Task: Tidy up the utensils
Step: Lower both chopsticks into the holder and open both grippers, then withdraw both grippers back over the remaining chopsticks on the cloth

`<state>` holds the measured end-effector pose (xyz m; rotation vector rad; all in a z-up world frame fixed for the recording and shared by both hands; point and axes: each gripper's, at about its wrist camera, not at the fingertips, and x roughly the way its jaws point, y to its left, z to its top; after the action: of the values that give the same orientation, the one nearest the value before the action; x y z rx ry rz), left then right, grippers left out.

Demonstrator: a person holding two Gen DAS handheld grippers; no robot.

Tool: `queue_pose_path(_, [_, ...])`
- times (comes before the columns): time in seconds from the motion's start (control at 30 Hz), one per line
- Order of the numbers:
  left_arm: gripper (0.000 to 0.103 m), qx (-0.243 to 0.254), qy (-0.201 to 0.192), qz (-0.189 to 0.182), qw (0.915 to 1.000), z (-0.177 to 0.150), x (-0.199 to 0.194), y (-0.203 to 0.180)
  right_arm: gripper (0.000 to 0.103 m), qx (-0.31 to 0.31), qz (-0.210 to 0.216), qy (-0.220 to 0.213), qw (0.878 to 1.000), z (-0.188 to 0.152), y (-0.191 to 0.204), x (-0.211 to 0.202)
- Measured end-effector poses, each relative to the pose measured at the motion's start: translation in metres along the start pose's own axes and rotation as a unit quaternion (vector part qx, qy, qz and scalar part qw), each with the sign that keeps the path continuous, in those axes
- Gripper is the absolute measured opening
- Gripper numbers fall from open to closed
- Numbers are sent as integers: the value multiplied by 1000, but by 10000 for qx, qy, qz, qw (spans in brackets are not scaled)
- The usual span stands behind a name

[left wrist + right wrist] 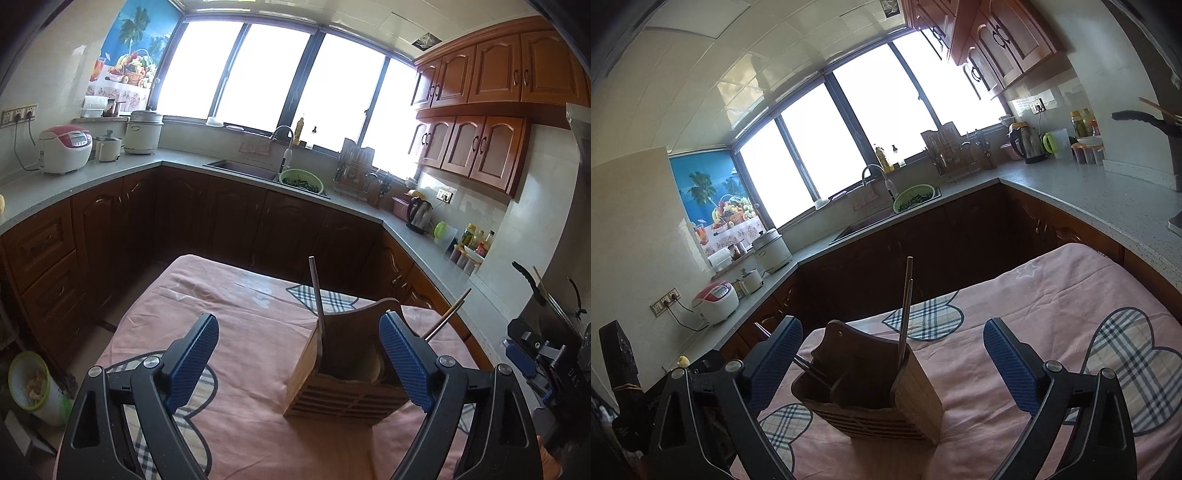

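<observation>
Jaws of both grippers, left and right, stood spread and empty; holder just ahead between them, chopsticks upright.

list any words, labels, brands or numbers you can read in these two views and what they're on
None can be read with confidence.
Right gripper body: embossed marks, too distorted to read.
Rice cooker control panel: too small.
Condiment bottles labels: blurred.
Dark object at the right wrist view's lower left edge: faint lettering, illegible.
Utensil holder, tablecloth and fruit poster: no text seen.
</observation>
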<state>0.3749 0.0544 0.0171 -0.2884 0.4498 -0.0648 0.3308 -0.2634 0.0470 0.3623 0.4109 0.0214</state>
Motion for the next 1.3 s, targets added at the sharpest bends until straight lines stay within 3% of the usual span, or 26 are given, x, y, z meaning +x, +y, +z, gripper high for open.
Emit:
queue_pose_path(0.57, [90,103,257,-215,9994,-32,-89,1,100,-244,122,243,9993,-33,19,-73])
queue_pose_path(0.87, [90,14,453,-235,9987,-47,-128,6,100,-362,-63,527,9979,-62,10,-109])
queue_pose_path(1.3, [90,181,1012,-160,9946,-75,-145,-7,100,-215,-312,786,9962,-96,-9,-138])
